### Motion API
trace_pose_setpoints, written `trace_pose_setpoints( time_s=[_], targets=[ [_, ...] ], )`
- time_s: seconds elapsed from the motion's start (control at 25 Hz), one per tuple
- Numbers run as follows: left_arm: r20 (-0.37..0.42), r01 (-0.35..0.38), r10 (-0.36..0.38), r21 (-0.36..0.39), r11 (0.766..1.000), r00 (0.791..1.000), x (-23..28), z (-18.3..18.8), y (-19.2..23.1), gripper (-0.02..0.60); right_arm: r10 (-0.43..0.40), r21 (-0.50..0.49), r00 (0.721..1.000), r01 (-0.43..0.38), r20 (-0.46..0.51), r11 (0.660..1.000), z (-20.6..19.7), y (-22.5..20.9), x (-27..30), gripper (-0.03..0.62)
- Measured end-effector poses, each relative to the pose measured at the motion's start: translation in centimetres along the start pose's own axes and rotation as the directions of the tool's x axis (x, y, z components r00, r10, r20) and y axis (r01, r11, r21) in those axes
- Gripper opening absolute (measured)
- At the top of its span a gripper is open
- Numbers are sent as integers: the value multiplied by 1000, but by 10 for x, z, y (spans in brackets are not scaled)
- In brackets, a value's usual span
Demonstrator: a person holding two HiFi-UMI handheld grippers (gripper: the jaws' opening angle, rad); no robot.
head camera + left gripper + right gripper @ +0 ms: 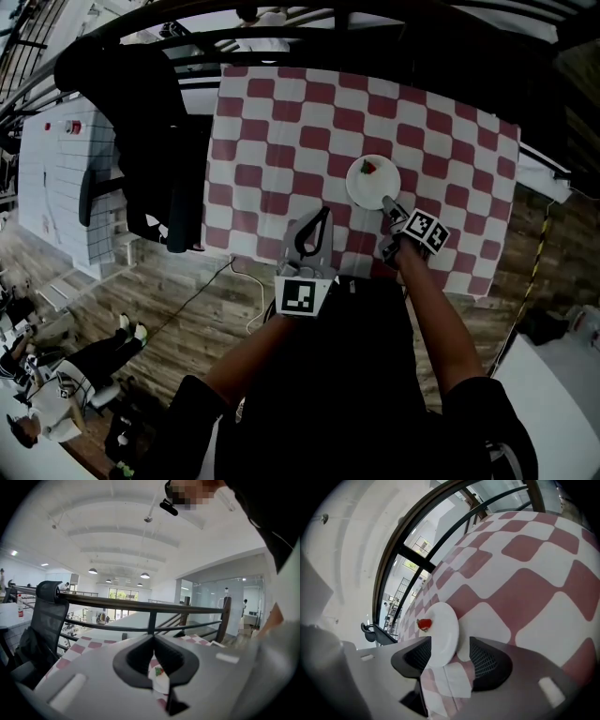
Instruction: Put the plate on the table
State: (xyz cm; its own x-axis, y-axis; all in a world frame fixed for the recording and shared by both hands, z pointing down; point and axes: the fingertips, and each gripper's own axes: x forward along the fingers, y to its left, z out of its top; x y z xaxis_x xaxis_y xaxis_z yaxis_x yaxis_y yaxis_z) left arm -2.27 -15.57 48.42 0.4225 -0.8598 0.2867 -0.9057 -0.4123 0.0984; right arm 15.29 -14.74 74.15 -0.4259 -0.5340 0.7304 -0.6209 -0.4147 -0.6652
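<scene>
Two handheld grippers reach out from the person's bare forearms toward a table [246, 178] covered with a red-and-white checked cloth [281, 141]. On that table, close to its near edge and a little right of its middle, lies the plate [372, 181]: small, round, plain white, glossy and flat on the cloth. On the half of the plate farther from the person sits one small red piece of food [368, 169] with a green bit, possibly a strawberry. The right gripper [389, 203] points down at the table's near edge, its jaws spread wide and released. In the right gripper view the plate [440, 637] has its near rim between those jaws, close to the left black pad, with checked cloth showing between the rim and the right pad; neither pad presses on it. The red food [424, 624] shows on the plate's far left part there. The left gripper [323, 214] hovers over the table's near edge, left of the other gripper, with its jaws clenched tip to tip on nothing. In the left gripper view [153, 639] the plate [159, 679] shows only as a sliver through the gap below the closed tips. Each gripper carries a cube with square black-and-white markers [298, 295]. Off the table's left side a black jacket [141, 141] hangs over an office chair [47, 620]. Along the table's far side runs a dark metal railing [150, 609]. Wooden flooring [187, 300] lies under the table's near side.
</scene>
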Motion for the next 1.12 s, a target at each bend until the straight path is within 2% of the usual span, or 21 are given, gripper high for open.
trace_pose_setpoints(
  time_s=[0.24, 0.48, 0.68, 0.84, 1.0, 1.12],
  targets=[
    [20, 38, -38, 6, 999, 999, -14, 6, -4, 9, 13, -18, 999, -12, 30, 1000, -15, 1, -28, 258],
    [49, 76, -77, 20, 997, 996, -25, 21, -9, 9, 74, -31, 995, -72, 73, 997, -27, 28, -65, 252],
    [69, 119, -121, 22, 993, 990, -27, 29, -18, 9, 142, 4, 986, -143, 90, 990, -39, 64, -90, 233],
    [77, 143, -146, 53, 988, 986, -29, 35, -26, 9, 175, -110, 975, -160, 140, 981, -37, 97, -113, 176],
    [97, 165, -167, 21, 986, 981, -35, 42, -28, 9, 192, -200, 955, -148, 226, 969, -27, 116, -139, 133],
    [97, 172, -172, 11, 985, 980, -38, 42, -25, 9, 200, -271, 936, -120, 290, 955, -20, 128, -159, 24]
  ],
)
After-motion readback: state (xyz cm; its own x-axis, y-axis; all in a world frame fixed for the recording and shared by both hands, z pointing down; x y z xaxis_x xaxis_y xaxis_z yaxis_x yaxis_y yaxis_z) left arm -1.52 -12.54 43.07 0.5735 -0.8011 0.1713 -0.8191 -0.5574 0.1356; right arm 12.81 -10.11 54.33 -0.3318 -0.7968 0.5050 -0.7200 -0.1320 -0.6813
